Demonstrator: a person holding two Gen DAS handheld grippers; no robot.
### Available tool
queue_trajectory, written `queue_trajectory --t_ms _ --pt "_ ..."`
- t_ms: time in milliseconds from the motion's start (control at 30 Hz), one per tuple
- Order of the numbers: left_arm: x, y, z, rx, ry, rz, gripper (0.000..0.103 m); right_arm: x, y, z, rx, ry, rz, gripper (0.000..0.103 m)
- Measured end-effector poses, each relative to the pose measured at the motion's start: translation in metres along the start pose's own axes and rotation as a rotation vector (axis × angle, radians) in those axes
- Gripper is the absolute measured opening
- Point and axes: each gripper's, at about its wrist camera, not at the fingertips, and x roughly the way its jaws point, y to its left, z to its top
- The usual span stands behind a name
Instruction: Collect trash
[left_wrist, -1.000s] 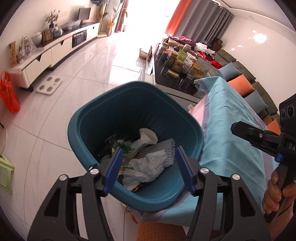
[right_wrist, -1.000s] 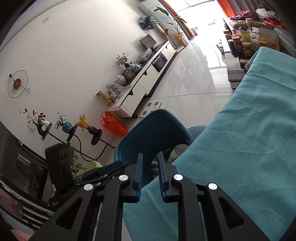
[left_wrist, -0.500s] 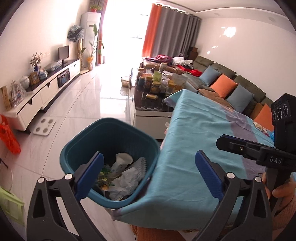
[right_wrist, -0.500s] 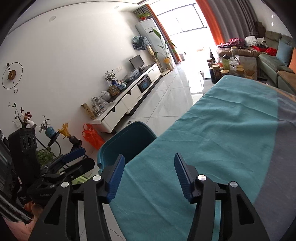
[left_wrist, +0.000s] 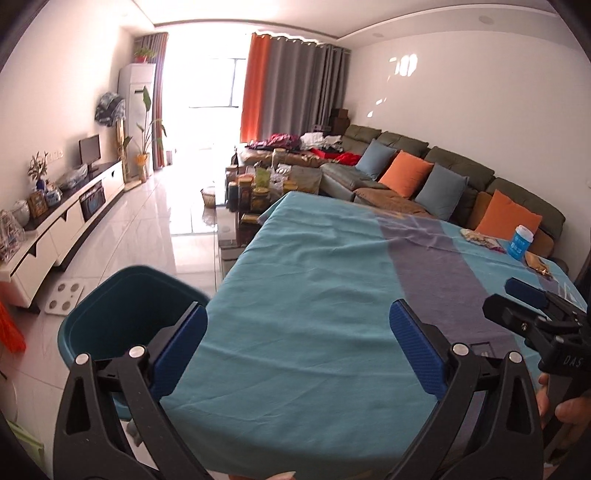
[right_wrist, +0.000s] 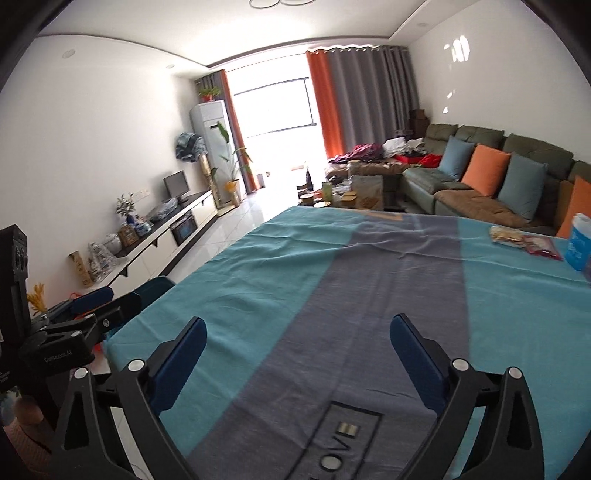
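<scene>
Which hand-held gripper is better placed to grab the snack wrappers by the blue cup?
Right. The wrappers and blue cup sit on its side of the table; its hand-held gripper is open and empty.

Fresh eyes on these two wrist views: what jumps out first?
The teal and grey tablecloth fills both views, bare except at its far right corner, where a blue cup and some snack wrappers sit. Both the left gripper and the right gripper hang wide open and empty above it. The teal trash bin stands on the floor off the table's left edge.
</scene>
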Motion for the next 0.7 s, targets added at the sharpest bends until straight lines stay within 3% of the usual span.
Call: queue_trajectory --t_ms 333,700 --pt "-0.005 -0.053 -0.003 0.069 -0.108 -0.010 0.097 -0.040 -0.029 -0.021 0.017 -0.127 -0.153 0.096" --pt "-0.015 -0.081 -0.010 0.118 -0.180 0.005 0.097 -0.066 -0.034 -0.029 0.019 -0.214 -0.223 0.096"
